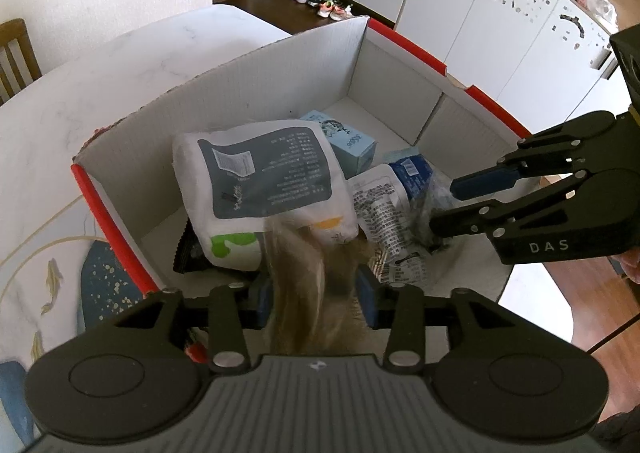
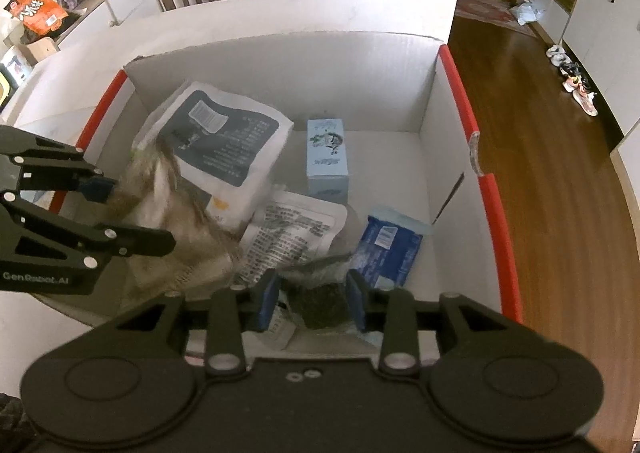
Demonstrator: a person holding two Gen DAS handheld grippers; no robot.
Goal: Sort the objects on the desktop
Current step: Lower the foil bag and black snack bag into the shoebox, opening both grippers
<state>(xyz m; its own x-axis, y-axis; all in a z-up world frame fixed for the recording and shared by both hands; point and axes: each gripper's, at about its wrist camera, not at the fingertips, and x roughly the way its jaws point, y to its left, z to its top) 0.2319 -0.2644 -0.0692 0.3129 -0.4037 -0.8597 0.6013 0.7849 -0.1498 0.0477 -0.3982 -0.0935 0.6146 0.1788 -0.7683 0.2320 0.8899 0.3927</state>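
Both claws over open box (image 2: 432,101) on counter (image 1: 80,93), releasing.
Left claw (image 1: 316,293): jaws parted around blurred tan furry item (image 1: 304,273), pads seemingly off it; item at box's near-left corner.
Right claw (image 2: 312,299): jaws parted around dark clear-wrapped packet (image 2: 320,303), grip unclear.
Judgement: open wider, lift straight.
Free room: far-right box floor; near rim close below.

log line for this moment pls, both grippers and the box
left gripper: blurred furry item between jaws, over box | right gripper: dark clear packet between jaws | stage: dropping into box
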